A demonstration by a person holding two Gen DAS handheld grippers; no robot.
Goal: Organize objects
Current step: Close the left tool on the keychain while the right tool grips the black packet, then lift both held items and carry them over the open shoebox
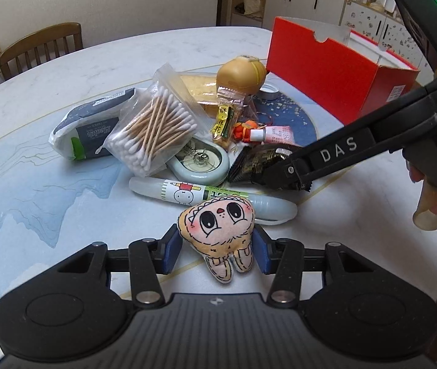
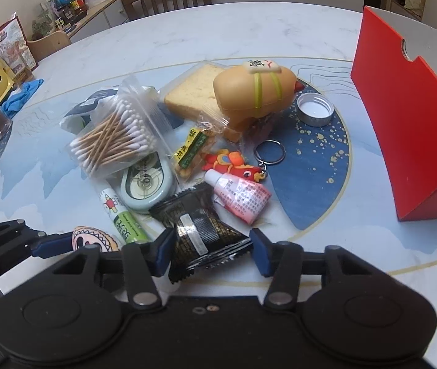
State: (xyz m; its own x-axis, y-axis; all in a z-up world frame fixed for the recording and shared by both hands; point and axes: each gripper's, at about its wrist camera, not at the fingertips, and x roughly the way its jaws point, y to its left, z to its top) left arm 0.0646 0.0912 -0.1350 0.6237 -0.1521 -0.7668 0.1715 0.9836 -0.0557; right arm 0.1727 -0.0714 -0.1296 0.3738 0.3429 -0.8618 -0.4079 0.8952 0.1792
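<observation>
Left gripper [image 1: 217, 250]: jaws narrow, blue pads touching both sides of plush [image 1: 218, 233], plush on table [image 1: 64, 70] at near edge of pile. Right gripper [image 2: 210, 253]: jaws narrow around black packet [image 2: 201, 230]; left pad on it, right pad contact unclear. Packet lies just beside pink tube [image 2: 241, 198] and glue stick [image 2: 120, 215]. Red box [image 2: 403, 141] well apart, right side, open.

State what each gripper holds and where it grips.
Left gripper: small plush toy, pads at its lower sides. Right gripper: black snack packet, by its near end.
</observation>
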